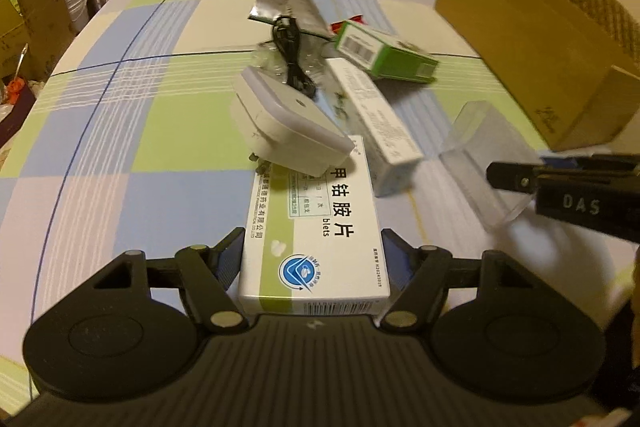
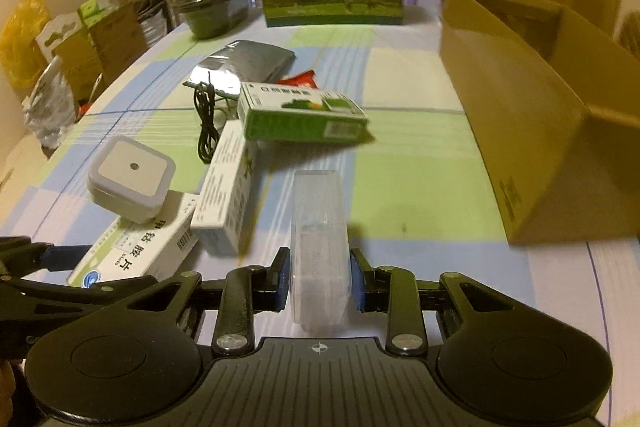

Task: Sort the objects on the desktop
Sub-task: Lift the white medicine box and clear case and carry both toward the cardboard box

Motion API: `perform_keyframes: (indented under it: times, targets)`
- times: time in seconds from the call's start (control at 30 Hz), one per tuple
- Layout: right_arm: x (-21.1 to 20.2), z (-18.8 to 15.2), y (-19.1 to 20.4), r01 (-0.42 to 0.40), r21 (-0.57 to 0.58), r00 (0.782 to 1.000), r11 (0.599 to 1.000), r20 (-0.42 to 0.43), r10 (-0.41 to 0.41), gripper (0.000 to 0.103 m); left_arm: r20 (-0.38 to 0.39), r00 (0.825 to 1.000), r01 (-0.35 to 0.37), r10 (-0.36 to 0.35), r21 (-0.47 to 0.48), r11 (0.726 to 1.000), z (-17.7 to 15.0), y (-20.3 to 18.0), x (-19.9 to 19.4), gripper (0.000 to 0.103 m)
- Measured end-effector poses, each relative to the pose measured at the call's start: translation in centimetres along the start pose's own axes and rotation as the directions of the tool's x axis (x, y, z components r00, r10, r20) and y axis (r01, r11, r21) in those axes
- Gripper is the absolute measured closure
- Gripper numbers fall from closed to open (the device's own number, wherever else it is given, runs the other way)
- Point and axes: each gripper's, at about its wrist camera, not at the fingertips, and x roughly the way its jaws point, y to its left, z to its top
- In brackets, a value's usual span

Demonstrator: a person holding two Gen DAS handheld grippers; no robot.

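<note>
Your left tool (image 1: 312,259) brackets the white-and-green tablet box (image 1: 316,227), your right tool (image 2: 318,279) the clear plastic case (image 2: 319,247); I cannot tell if either grips. Nearly everything sits unsorted mid-table; the brown cardboard box (image 2: 520,131) waits far right.

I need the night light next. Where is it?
The white night light rests on the far end of the tablet box held between the left hand-held gripper's fingers.
</note>
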Motion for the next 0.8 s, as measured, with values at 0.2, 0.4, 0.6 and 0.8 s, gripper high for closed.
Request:
perform_keyframes:
  times: [0.2, 0.4, 0.6, 0.8]
  targets:
    - [-0.9, -0.9, 0.0, 0.004, 0.016, 1.0, 1.0, 0.002, -0.004, 0.076, 0.012, 1.0, -0.028, 0.027, 0.008, 1.0, 1.6, 0.0, 0.6, 0.036]
    - [-1.0, -1.3, 0.1, -0.004, 0.013, 1.0, 1.0, 0.005, 0.004, 0.076, 0.012, 1.0, -0.017, 0.017, 0.025, 1.0, -0.3, -1.1, -1.9, 0.036]
    - [-0.9, -1.8, 0.1, 0.0, -0.007, 1.0, 1.0, 0.02, 0.0, 0.076, 0.025, 0.999, -0.04, 0.039, 0.016, 0.999, -1.1, -1.2, -0.7, 0.035]
    - [-0.2, -1.9, -0.3, 0.004, -0.005, 1.0, 1.0, 0.004, -0.004, 0.07, 0.043, 0.998, -0.053, 0.051, 0.055, 0.997, -0.9, -1.3, 0.2, 0.03]
